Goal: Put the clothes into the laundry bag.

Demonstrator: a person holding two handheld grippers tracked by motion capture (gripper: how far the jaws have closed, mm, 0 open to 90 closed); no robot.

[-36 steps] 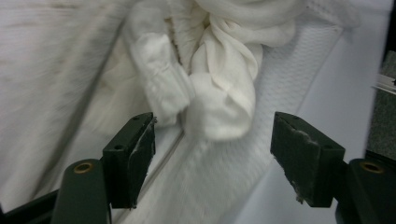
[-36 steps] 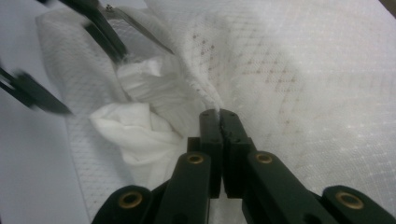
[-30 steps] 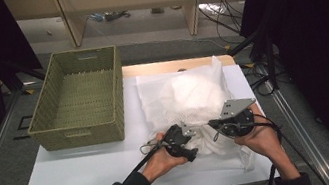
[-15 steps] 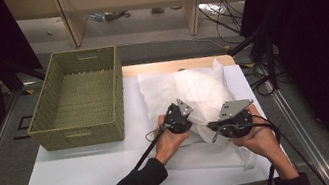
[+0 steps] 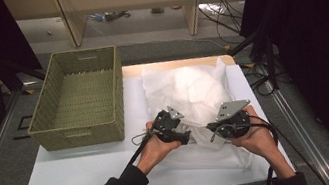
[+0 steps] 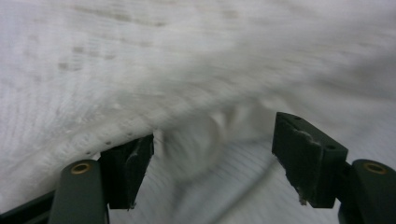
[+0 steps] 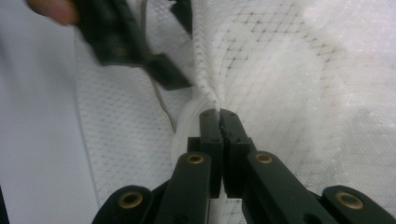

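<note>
The mesh bag (image 5: 189, 103), white and bulging, lies on the right half of the bench (image 5: 75, 178), its mouth end toward the near edge. The right gripper (image 7: 218, 114) has its jaws pressed tight together on a pinched fold of the bag's mesh. The left gripper (image 6: 212, 154) sits just beside it at the bag's near-left side; its jaws have just been opening and now stand fairly wide, mesh bunched between them but neither pad pressing on it.

The likely trouble: with one side let go, the bag hangs from a single thin pinch. A pull from the right hand could slide the mesh out of those jaws or drag the whole bag toward the right edge, which the bag nearly reaches. The open left jaws could also snag the loose weave or the cord (image 7: 161, 100) seen near them when they close.

The basket (image 5: 80, 99) stands at the far-left corner, apart from the bag. The near-left bench is bare white board, the widest room for moving.
</note>
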